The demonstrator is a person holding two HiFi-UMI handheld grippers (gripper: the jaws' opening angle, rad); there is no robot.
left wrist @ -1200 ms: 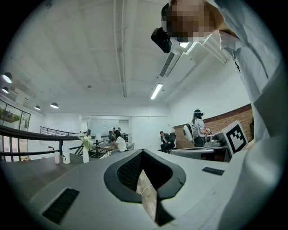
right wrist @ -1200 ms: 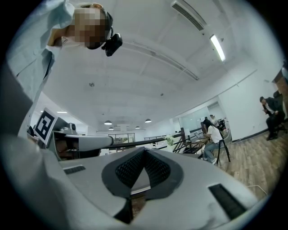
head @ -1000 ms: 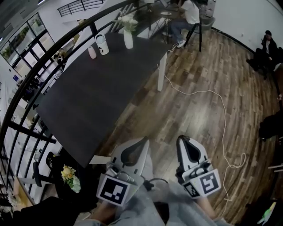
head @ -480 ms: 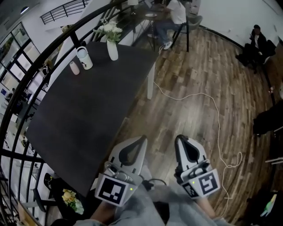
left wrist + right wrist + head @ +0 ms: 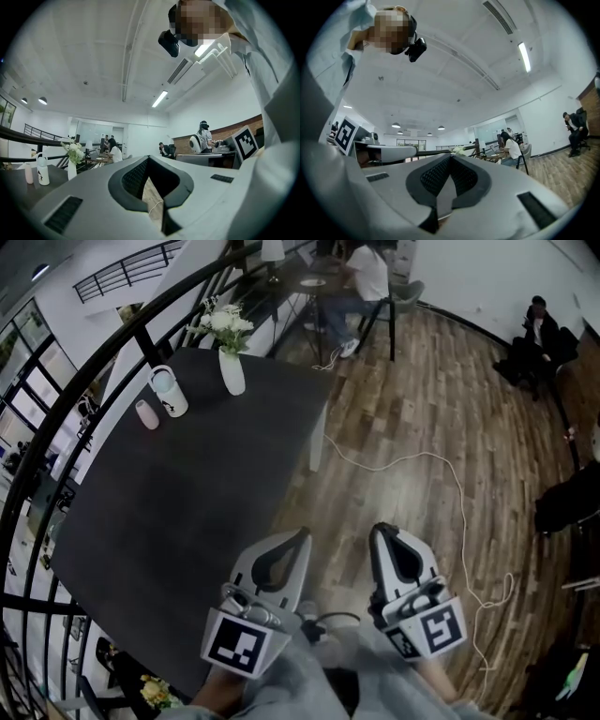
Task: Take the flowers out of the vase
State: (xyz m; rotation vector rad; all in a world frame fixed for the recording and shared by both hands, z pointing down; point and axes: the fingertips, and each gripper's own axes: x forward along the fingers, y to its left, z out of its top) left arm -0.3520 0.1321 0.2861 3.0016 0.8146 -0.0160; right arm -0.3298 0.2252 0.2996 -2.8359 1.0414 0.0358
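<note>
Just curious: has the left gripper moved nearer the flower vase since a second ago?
Yes. The left gripper has advanced along the edge of the dark table toward the vase, leaving its near corner behind.

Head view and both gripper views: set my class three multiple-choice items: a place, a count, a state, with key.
1. Where is the vase? A) at the table's far end B) on the floor C) in a gripper
2. Besides the vase, how many vessels stand on the table? A) none B) two C) five
3. How are the left gripper and right gripper? A) one holds flowers B) one holds the vase C) both shut, empty
Key: 1 A, by the far edge; 2 B, a white bottle and a pink cup; 3 C, jaws together on nothing.
</note>
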